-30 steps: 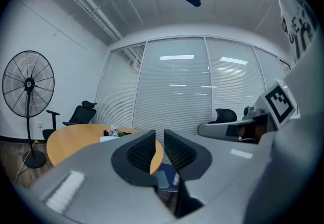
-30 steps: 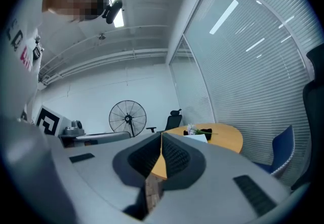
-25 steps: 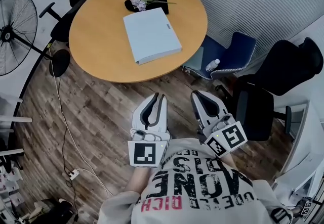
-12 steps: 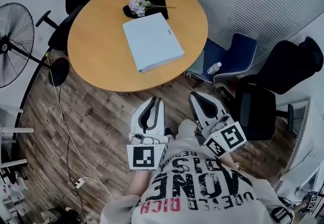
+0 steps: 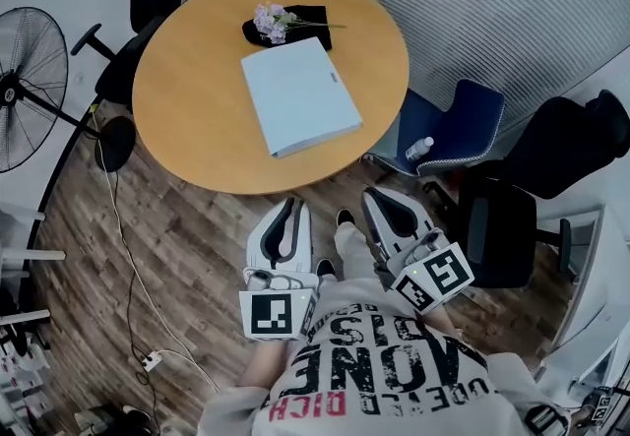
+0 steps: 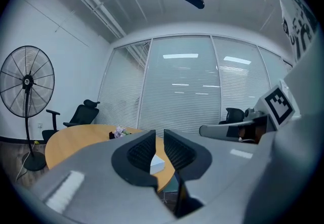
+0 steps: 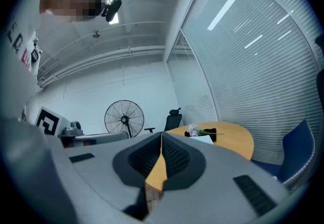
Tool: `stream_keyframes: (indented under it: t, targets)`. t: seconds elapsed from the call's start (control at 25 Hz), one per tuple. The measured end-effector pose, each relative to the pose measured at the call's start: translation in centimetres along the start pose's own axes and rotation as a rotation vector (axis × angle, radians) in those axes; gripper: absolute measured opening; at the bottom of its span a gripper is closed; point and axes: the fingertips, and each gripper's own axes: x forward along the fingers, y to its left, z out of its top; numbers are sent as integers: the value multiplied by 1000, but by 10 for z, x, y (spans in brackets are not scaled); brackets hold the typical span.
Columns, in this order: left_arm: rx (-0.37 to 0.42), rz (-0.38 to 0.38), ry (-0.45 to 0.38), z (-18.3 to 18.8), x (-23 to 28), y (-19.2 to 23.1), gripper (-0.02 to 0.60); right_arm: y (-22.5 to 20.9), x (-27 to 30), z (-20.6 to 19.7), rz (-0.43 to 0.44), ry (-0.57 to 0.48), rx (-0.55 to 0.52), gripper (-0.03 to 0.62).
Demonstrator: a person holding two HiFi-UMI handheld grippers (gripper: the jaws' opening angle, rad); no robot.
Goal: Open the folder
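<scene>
The folder [image 5: 300, 96] lies on the table [image 5: 187, 99], flowers [image 5: 268, 21] behind it.

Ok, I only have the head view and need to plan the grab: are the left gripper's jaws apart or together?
Observer: The left gripper view shows the left gripper with its jaws slightly apart and nothing between them; the folder shows far off through the gap.
Operator: And the other one?
Observer: In its own view, the right gripper has its jaw tips touching, with nothing held.
</scene>
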Motion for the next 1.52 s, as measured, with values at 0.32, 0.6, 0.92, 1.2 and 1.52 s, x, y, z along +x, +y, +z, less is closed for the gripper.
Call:
stream_keyframes:
  t: [0.32,0.6,0.92,1.2,1.52]
  targets:
    - [-13,73,9,-4,34,24,59,-29,40,0,54,23,7,12]
    - [-4,151,-12,10,80,49,57,-64,78,19,104,25,-8,12]
    - [4,201,-20,18,126,49,55,-111,104,32,140,37,-3,12]
    - [11,236,-32,21,160,50,55,-142,129,35,182,51,-2,12]
    - [12,285,-50,24,183,54,48,-171,146,38,212,71,-8,12]
